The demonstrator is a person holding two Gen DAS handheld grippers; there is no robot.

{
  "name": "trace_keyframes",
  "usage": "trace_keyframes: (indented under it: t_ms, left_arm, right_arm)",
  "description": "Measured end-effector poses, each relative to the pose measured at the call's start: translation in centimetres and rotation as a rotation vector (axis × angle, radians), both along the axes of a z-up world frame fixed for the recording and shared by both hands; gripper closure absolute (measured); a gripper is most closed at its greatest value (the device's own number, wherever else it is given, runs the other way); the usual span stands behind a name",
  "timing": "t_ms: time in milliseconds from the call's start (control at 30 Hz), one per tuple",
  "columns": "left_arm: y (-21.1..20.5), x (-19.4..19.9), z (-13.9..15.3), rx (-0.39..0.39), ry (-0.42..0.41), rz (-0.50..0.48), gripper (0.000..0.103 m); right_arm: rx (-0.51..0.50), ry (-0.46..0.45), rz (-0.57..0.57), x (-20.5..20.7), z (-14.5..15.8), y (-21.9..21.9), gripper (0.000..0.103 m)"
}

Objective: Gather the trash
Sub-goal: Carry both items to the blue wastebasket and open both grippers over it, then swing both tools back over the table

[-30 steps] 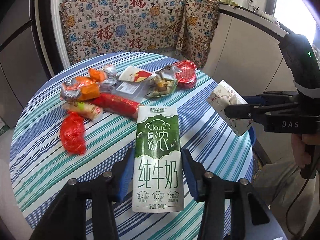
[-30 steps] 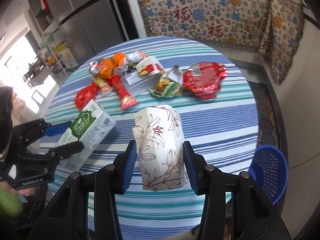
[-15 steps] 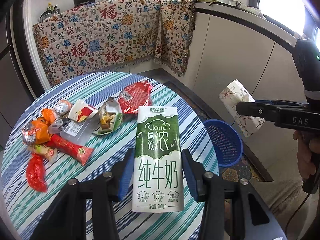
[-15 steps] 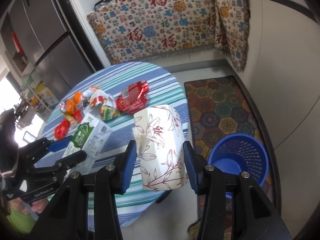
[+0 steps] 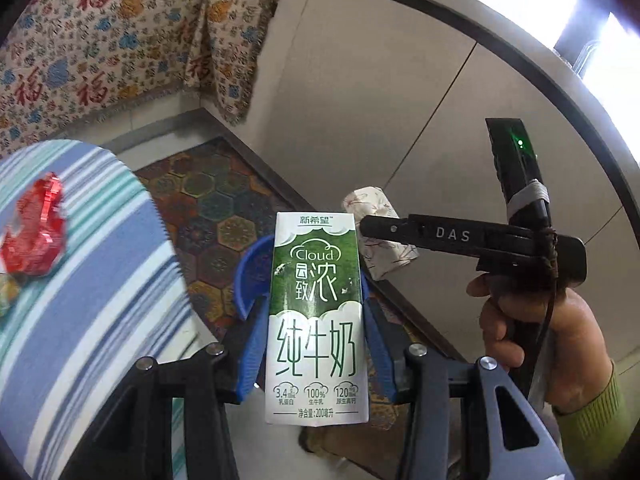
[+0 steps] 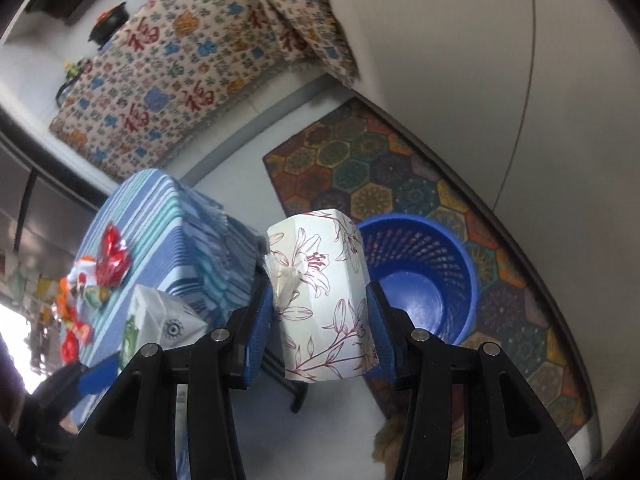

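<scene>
My left gripper (image 5: 316, 336) is shut on a green and white milk carton (image 5: 316, 320), held upright in the air past the table's edge. My right gripper (image 6: 320, 320) is shut on a white tissue pack with a flower print (image 6: 320, 300); the pack also shows in the left wrist view (image 5: 380, 236), to the right of the carton. A blue plastic basket (image 6: 424, 280) stands on the floor just right of and below the tissue pack. In the left wrist view its rim (image 5: 250, 268) shows behind the carton. The carton also shows in the right wrist view (image 6: 160, 324), low left.
The round table with a striped cloth (image 5: 80, 300) is at the left, with a red wrapper (image 5: 36, 232) and more wrappers (image 6: 80, 304) on it. A patterned hexagon mat (image 6: 384, 168) lies under the basket. Grey cabinet fronts (image 5: 380, 100) stand behind.
Both grippers have swung right, off the table and toward the blue basket, each still holding its item. The basket is now close under both.
</scene>
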State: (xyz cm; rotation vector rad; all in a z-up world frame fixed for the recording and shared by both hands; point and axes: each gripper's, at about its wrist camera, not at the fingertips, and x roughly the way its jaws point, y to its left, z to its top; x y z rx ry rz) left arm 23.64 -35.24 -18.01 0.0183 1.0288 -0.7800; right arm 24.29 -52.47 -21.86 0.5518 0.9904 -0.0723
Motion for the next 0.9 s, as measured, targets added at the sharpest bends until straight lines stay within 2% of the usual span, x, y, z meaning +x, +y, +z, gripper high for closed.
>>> trace_keyframes:
  t_ms: [200,333,433,467,500,533,600,667,767,833,900]
  left_arm:
    - [-5.7,4.0,-6.0,0.029,0.058,-0.006,0.056]
    - [-8.5,5.7,-8.5,0.052,0.055,-0.007,0.055]
    - [-10.3,6.9,-10.3,0.061,0.035,-0.011,0.054]
    - [-10.8,7.2,-11.0,0.064,0.038,-0.016,0.05]
    - [-11.4,7.8,-11.7,0.066,0.048,-0.027,0.04]
    - [-11.7,8.1,-12.2,0.071,0.055,-0.033,0.036]
    - [-12.1,8.5,-13.2,0.093,0.052,-0.032,0.036]
    - [-12.1,8.7,-13.2,0.122,0.042,-0.017,0.036]
    - [-10.7,7.7,-11.3,0.077,0.007,0.034,0.036]
    - [-9.3,6.1,-8.9,0.055,-0.042,0.032,0.036]
    - [-7.8,4.1,-6.6,0.056,-0.1,0.031,0.035]
  right_arm:
    - [0.067,0.048,-0.063,1.9,-4.3,-4.7,0.055]
    - [0.104,0.071,-0.09,3.0,-6.6,-6.8,0.054]
    - [0.123,0.075,-0.117,3.4,-7.8,-8.0,0.048]
    - [0.14,0.068,-0.128,3.4,-8.1,-8.4,0.037]
    - [0.151,0.062,-0.144,3.2,-8.4,-8.8,0.032]
    - [0.157,0.061,-0.158,3.1,-8.5,-9.1,0.029]
    - [0.161,0.055,-0.171,2.8,-8.4,-9.7,0.029]
    - [0.137,0.038,-0.182,2.5,-7.8,-10.1,0.029]
    - [0.06,0.001,-0.183,1.7,-5.6,-9.6,0.028]
    - [0.005,-0.036,-0.186,1.0,-3.7,-8.7,0.024]
    - [-0.064,-0.077,-0.187,0.3,-1.4,-7.4,0.015]
